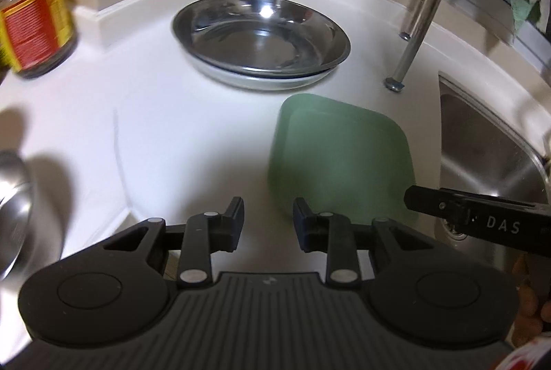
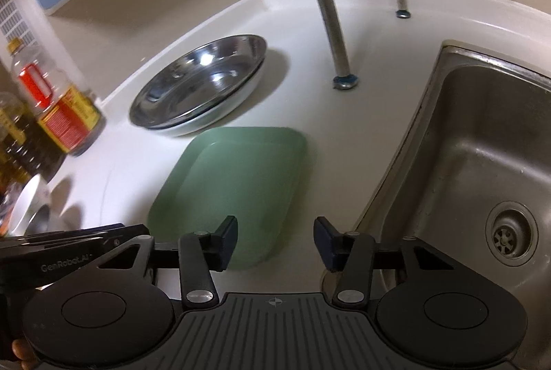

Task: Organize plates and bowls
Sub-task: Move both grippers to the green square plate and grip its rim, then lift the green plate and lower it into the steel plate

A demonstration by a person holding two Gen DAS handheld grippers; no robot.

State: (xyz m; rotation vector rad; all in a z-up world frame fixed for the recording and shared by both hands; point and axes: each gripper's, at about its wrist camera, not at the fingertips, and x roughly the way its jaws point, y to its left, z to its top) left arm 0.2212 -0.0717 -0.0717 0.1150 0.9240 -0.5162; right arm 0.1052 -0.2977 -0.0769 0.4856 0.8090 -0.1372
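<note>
A green square plate (image 1: 341, 163) (image 2: 234, 187) lies flat on the white counter beside the sink. Behind it two round steel plates (image 1: 261, 36) (image 2: 199, 84) sit stacked, one inside the other. My left gripper (image 1: 268, 211) hovers open over the counter; its right finger is at the green plate's near left corner and nothing is between the fingers. My right gripper (image 2: 275, 228) is open above the green plate's near edge, with its left finger over the plate and its right finger over bare counter. A steel bowl (image 1: 13, 208) shows at the left edge.
A steel sink (image 1: 482, 146) (image 2: 482, 163) with a drain opens to the right of the plate. Chrome rack legs (image 1: 420, 15) (image 2: 330, 8) stand on the counter behind. Oil bottles (image 1: 34, 8) (image 2: 58, 104) and a white bowl (image 2: 24, 204) crowd the left side.
</note>
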